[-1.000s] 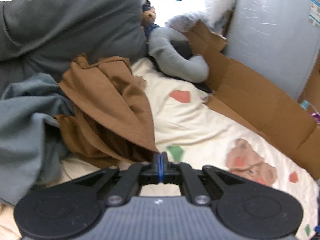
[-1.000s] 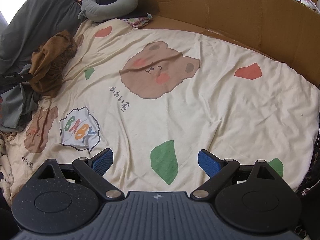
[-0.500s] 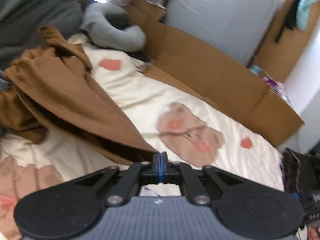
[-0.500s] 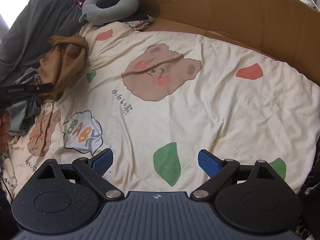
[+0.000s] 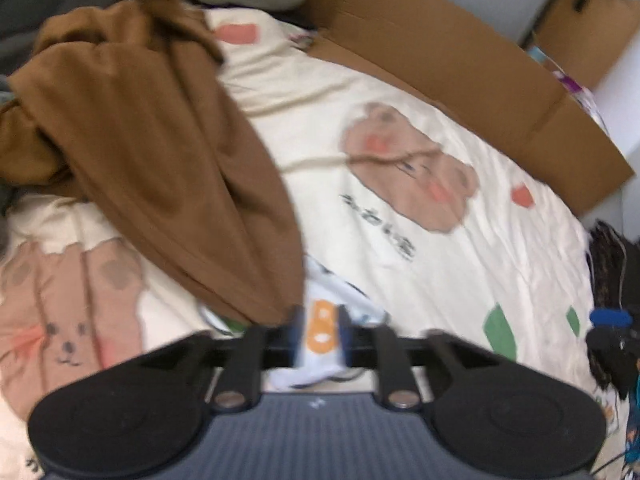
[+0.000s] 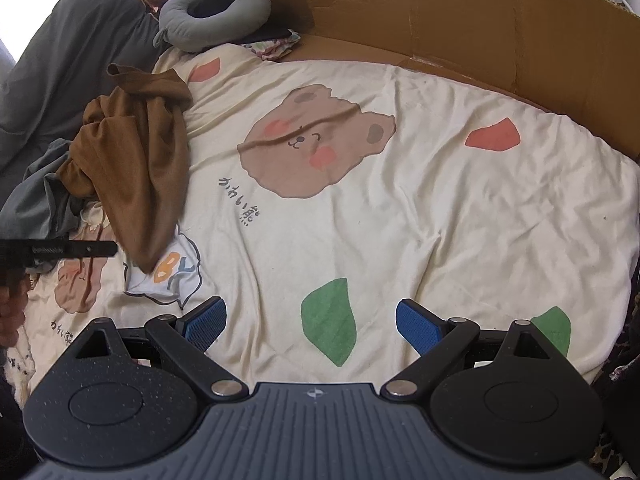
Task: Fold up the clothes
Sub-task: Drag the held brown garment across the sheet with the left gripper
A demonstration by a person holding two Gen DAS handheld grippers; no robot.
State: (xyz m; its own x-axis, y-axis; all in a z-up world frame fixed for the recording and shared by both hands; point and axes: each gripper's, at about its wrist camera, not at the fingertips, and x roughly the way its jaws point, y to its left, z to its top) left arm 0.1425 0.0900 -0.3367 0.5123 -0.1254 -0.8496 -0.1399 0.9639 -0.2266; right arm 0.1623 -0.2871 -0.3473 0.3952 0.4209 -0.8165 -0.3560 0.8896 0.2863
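Note:
A brown garment (image 5: 152, 140) lies crumpled at the left of the cream bear-print bedsheet (image 5: 460, 280), one long end stretched toward me. My left gripper (image 5: 320, 328) is open by a narrow gap, and the sheet's orange print shows between its fingers. The garment's tip lies just beside the left finger, not between the two. In the right wrist view the brown garment (image 6: 136, 168) trails down to a point on the sheet, with the left gripper (image 6: 100, 248) just left of that point. My right gripper (image 6: 310, 320) hovers open over the sheet's near edge, holding nothing.
A grey garment (image 6: 44, 196) is bunched to the left of the brown one. A dark grey pillow (image 6: 60, 52), a grey neck pillow (image 6: 212, 12) and a small teddy sit at the head. Cardboard walls (image 6: 460, 28) run along the far and right sides.
My left gripper pulled the brown garment's end out over the sheet toward the near side, then opened off it. The right gripper stayed put and open.

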